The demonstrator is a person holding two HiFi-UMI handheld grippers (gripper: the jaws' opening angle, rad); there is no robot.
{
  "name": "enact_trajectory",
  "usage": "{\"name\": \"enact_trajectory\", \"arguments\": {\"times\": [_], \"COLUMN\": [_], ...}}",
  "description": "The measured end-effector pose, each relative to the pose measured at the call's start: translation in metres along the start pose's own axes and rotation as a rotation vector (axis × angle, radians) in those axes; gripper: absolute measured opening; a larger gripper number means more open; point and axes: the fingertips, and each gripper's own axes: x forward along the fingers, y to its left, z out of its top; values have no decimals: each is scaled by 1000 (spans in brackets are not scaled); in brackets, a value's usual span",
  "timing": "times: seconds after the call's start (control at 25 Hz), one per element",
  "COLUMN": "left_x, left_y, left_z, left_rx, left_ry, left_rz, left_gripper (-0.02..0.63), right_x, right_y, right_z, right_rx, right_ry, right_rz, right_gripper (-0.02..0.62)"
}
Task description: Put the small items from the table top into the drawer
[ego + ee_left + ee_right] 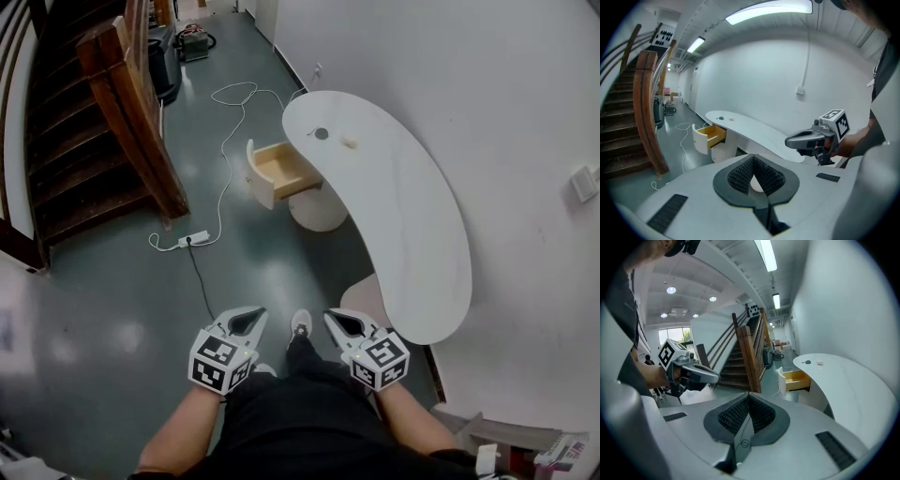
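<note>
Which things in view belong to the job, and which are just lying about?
Job: dark small item, pale small item, table top, open drawer.
Lying about: power strip, white cable, staircase.

Person upright, both arms held low in front of torso. L forearm (176,433) and R forearm (413,424) bare, running fwd, roughly parallel. L gripper (253,315) and R gripper (330,317) side by side, near each other but apart. Both point fwd and tilt down, tips angled slightly inward. L jaws together, pads meet at tips, nothing btwn. R jaws same: closed, empty. One foot (301,323) shows btwn the two grippers.
</note>
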Motion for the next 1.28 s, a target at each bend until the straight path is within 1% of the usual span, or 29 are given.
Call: {"name": "enact_trajectory", "arguments": {"times": [0.08, 0.16, 0.36, 0.48, 0.56, 0.68, 0.88, 1.08, 1.28], "left_x": [10, 22, 58, 78, 92, 112, 149, 171, 183], "left_y": [9, 20, 55, 73, 81, 89, 102, 109, 118], "left_z": [6, 19, 75, 105, 118, 127, 138, 156, 161], "left_rx": [-9, -12, 35, 44, 45, 34, -17, -18, -8], "left_ry": [5, 7, -13, -29, -25, -8, 4, 4, 29], "left_rz": [11, 27, 74, 104, 116, 126, 128, 149, 164], "left_gripper": [14, 14, 14, 14, 14, 14, 14, 14, 14], "right_x": [13, 26, 57, 72, 81, 91, 104, 112, 122], "right_y": [-12, -27, -78, -110, -128, -151, -189, -222, -239], "right_z": [2, 14, 62, 86, 98, 108, 117, 119, 124], "right_rx": [1, -4, -49, -64, -64, -68, -61, -53, -30], "right_ry": [9, 1, -46, -68, -75, -75, -78, -69, -73], "right_rz": [10, 26, 54, 63, 77, 96, 114, 117, 122], "right_gripper": [-2, -2, -2, -2, -2, -2, -2, -2, -2]}}
